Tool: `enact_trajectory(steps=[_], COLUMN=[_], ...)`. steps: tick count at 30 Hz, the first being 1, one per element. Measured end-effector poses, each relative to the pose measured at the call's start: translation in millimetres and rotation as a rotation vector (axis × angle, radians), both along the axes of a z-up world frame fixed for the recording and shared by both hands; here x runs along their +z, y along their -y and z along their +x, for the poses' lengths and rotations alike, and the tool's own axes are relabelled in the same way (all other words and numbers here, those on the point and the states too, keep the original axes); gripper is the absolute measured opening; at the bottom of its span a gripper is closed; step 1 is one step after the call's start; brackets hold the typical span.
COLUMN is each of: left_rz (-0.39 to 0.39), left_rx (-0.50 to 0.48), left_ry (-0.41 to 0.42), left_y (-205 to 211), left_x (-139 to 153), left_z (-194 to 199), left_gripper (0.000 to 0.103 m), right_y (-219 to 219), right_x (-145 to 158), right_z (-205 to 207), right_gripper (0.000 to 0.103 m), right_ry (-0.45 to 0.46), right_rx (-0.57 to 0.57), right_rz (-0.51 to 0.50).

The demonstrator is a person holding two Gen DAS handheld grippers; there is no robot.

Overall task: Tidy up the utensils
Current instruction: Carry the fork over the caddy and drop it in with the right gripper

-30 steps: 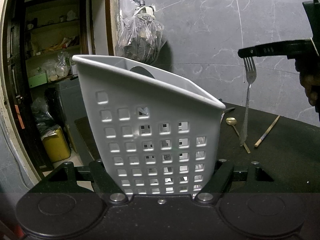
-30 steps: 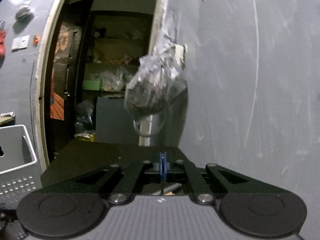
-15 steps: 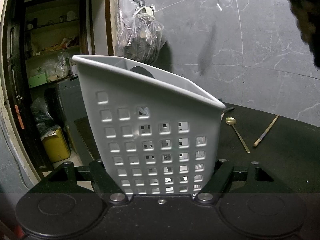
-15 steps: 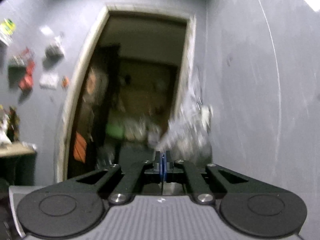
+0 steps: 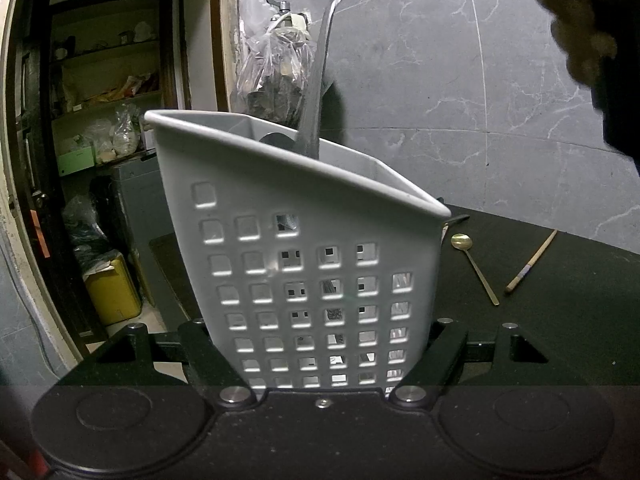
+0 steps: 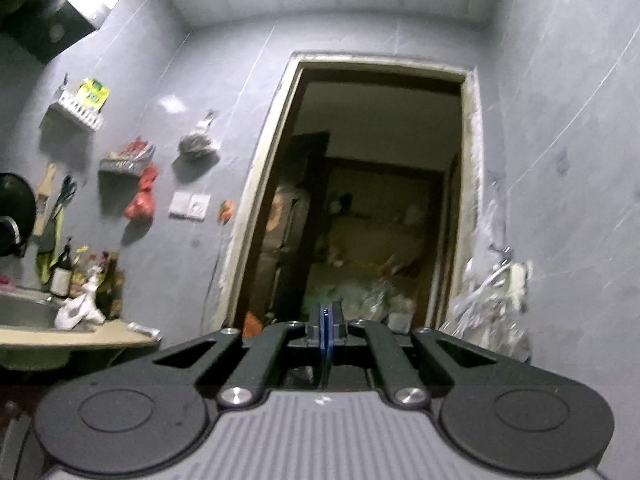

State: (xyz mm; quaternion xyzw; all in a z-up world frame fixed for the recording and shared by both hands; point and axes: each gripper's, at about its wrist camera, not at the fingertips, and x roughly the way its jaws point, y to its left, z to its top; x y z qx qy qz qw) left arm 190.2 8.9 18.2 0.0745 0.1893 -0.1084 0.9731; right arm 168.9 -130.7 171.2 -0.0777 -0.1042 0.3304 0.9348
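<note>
Black matte counter (image 5: 560,320), left gripper (image 5: 320,360) clamping perforated grey plastic caddy (image 5: 304,264) (tilted), steel fork (image 5: 320,64) inside, right gripper (image 6: 325,336) closed.

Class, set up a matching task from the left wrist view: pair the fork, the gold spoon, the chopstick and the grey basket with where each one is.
Things:
1. fork
2. gold spoon
3. chopstick
4. grey basket

Places:
A. between the left gripper's fingers
B. farthest right on the black table
C. handle dipping into the basket
D. flat on the table, just right of the basket

Pairs: 1-C, 2-D, 3-B, 4-A
</note>
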Motion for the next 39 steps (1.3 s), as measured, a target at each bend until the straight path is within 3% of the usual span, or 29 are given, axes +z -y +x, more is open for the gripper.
enact_trajectory(steps=[8,16,36,39], left_rz=[0.0,0.0,0.0,-0.001], left_rx=[0.0,0.0,-0.001,-0.002], left_ry=[0.0,0.0,0.0,0.001], left_y=[-0.2,0.5,0.8,1.1], left_x=[-0.1,0.2,0.1,0.2], left_z=[-0.2,-0.1,-0.3,-0.1], left_gripper=[0.077,0.077,0.077,0.077], right_y=[-16.5,-20.6,-16.6,-12.4], right_x=[-34.6,-63.2,-76.1,-74.2], right_z=[6.8,15.7,24.9,24.4], right_gripper=[0.002,0.002,0.005,0.011], right_ry=[-0.114,-0.205,-0.261,-0.251], right_rx=[0.039,0.046,0.05,0.047], right_rz=[-0.118,-0.173,-0.182,-0.168])
